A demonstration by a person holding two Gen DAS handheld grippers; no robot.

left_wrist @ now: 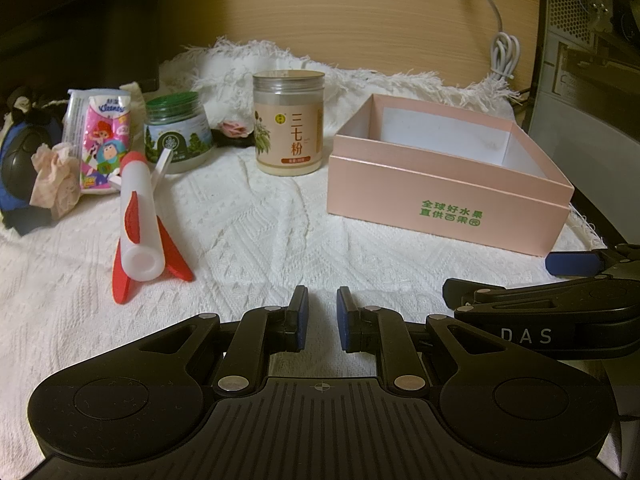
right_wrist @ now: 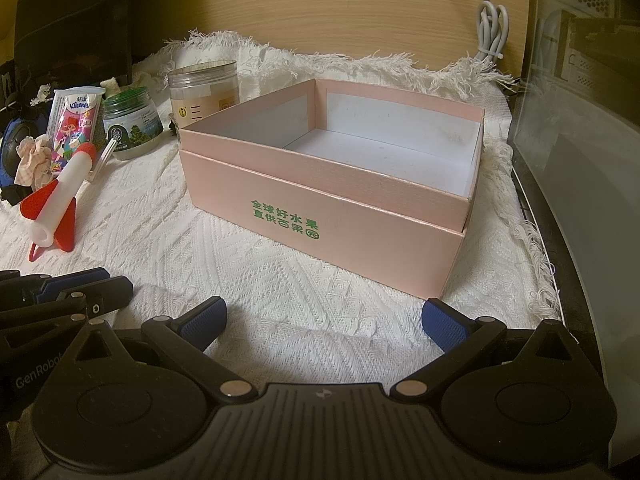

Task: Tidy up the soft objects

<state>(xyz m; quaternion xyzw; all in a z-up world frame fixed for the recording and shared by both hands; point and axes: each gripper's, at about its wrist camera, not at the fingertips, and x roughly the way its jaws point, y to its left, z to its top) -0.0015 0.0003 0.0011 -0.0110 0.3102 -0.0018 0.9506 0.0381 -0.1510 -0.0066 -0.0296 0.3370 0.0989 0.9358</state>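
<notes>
An empty pink box sits on the white cloth at the right; it fills the middle of the right wrist view. A white and red foam rocket lies at the left, also in the right wrist view. Behind it are a Kleenex tissue pack, a crumpled pink lace cloth and a blue and black plush toy. My left gripper is low over the cloth, its jaws a narrow gap apart and empty. My right gripper is wide open and empty in front of the box.
A green-lidded jar, a tall clear jar of powder and a small pink flower stand at the back. A computer case is at the right, a white cable hangs on the wooden wall.
</notes>
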